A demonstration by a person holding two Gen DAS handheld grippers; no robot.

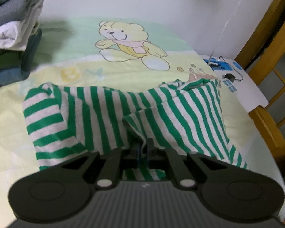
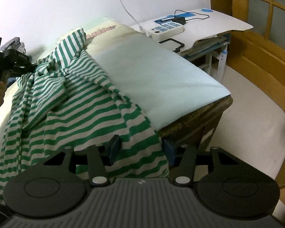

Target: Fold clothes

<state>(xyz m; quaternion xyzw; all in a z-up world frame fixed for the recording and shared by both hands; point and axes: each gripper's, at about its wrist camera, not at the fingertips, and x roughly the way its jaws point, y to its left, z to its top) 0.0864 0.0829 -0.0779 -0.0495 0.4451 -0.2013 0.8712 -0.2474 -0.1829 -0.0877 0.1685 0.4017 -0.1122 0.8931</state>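
Green-striped shirt lies crumpled on bear-print bed sheet. Left gripper pinches a fold; right gripper jaws apart straddling hem. Soft, light, floppy; grab hem corners.
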